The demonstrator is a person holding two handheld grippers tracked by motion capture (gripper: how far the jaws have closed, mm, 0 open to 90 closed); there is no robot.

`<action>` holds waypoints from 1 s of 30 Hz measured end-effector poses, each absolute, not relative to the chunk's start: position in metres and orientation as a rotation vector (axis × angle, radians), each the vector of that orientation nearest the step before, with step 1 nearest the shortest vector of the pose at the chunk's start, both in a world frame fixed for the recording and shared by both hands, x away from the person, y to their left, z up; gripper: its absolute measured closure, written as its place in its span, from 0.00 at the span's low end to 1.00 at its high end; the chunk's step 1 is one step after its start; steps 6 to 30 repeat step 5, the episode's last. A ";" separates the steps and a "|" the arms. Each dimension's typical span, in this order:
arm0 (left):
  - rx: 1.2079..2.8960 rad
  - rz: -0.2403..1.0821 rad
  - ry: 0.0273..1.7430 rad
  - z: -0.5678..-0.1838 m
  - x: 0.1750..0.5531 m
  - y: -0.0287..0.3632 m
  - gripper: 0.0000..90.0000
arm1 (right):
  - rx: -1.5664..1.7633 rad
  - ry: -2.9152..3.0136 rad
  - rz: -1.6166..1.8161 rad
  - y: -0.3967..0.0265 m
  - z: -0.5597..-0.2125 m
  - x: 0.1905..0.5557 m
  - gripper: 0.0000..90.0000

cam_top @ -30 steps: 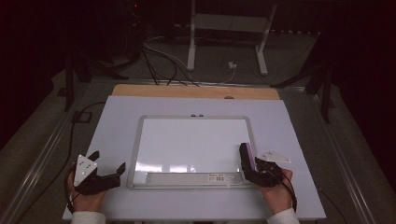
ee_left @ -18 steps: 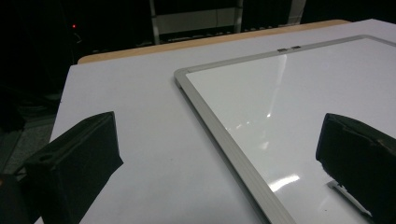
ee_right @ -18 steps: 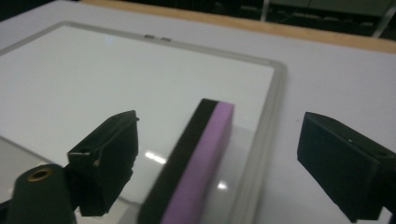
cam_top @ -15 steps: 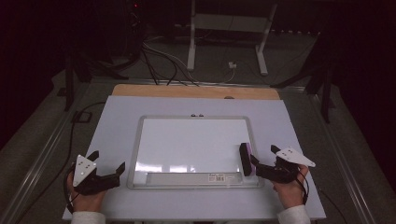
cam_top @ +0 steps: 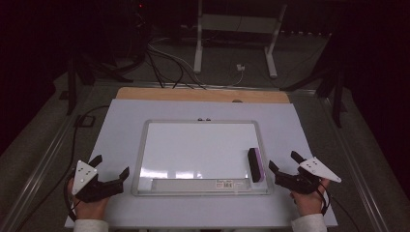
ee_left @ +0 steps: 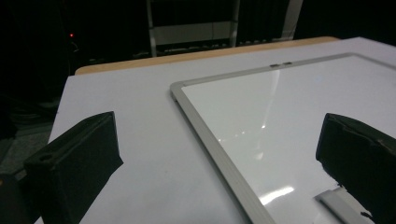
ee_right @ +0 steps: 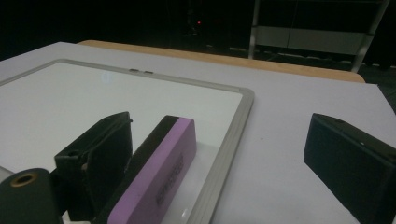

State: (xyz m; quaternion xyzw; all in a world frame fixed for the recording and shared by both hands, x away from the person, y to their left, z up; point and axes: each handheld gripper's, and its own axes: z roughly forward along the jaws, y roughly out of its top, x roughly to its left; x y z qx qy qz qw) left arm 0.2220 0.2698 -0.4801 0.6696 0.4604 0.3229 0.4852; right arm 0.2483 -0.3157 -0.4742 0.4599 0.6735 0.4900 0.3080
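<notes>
Eraser (cam_top: pixel 255 165) on whiteboard (cam_top: pixel 200 150) near bench's right edge; right tool (cam_top: pixel 286 169) apart, just opening, empty; left tool (cam_top: pixel 112 169) apart. Risk: jaw nudging eraser.

On my screen the rectangular whiteboard with the silver-grey metal frame (cam_top: pixel 203 150) has a glossy white face with pale glints of light. The block-shaped eraser (cam_top: pixel 255 164) lying on it is lilac-purple on its side, with dark lettering printed there, and black on top. The flat table cover (cam_top: pixel 121 125) under the board is a plain pale lavender-white, and a tan wooden strip (cam_top: pixel 193 94) runs along its far edge. My left gripper (cam_top: pixel 112 170) and right gripper (cam_top: pixel 282 161) are matte black, each topped with a light grey three-cornered plate. The surroundings are dark.
</notes>
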 end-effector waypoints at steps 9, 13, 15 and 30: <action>1.622 0.784 1.123 -0.480 0.222 0.271 0.01 | 1.209 1.771 1.301 -0.317 -0.474 0.247 0.08; 1.622 0.784 1.123 -0.480 0.222 0.271 0.01 | 1.209 1.771 1.301 -0.317 -0.474 0.247 0.08; 1.622 0.784 1.123 -0.480 0.222 0.271 0.01 | 1.209 1.771 1.301 -0.317 -0.474 0.247 0.08; 1.622 0.784 1.123 -0.480 0.222 0.271 0.01 | 1.209 1.771 1.301 -0.317 -0.474 0.247 0.08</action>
